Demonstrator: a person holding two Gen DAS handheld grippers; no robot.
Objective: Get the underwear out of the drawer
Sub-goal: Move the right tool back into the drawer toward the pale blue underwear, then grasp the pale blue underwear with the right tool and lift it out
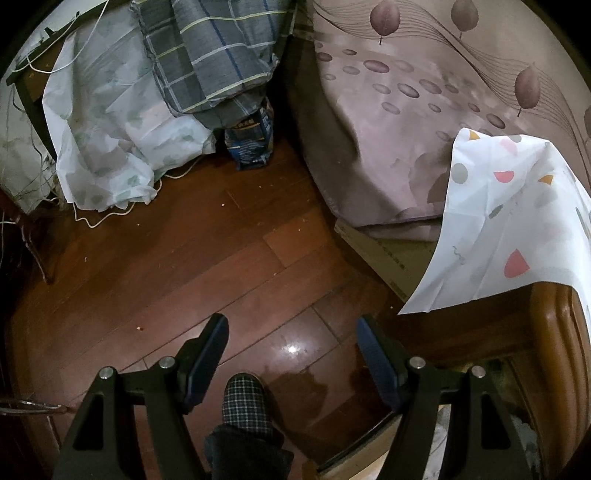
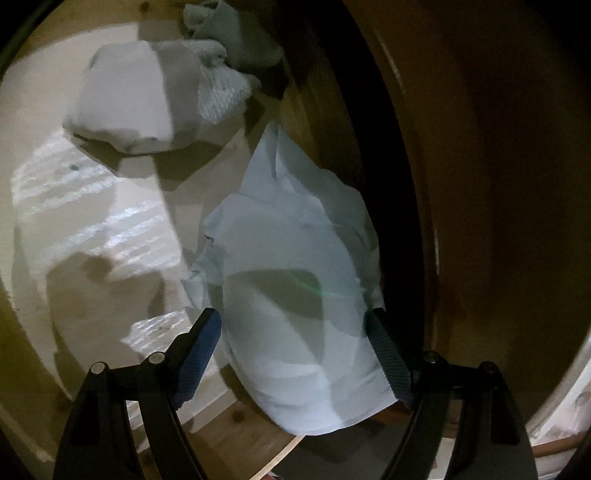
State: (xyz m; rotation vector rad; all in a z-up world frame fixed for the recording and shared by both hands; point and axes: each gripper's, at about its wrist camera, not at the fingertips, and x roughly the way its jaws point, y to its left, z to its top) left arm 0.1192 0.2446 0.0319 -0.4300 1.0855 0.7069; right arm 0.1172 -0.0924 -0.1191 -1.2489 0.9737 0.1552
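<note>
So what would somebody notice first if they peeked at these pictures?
Probably the big pale blue cloth lying in the open drawer, right between the right gripper's open jaws. Then the bed with its leaf pattern, top right in the left view, and the checked slipper on the shiny wood floor between the left gripper's jaws.

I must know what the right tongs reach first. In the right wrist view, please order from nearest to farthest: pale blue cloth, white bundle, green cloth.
1. Pale blue cloth, between the open right tongs.
2. White bundle, upper left.
3. Green cloth, top, behind the bundle.
</note>
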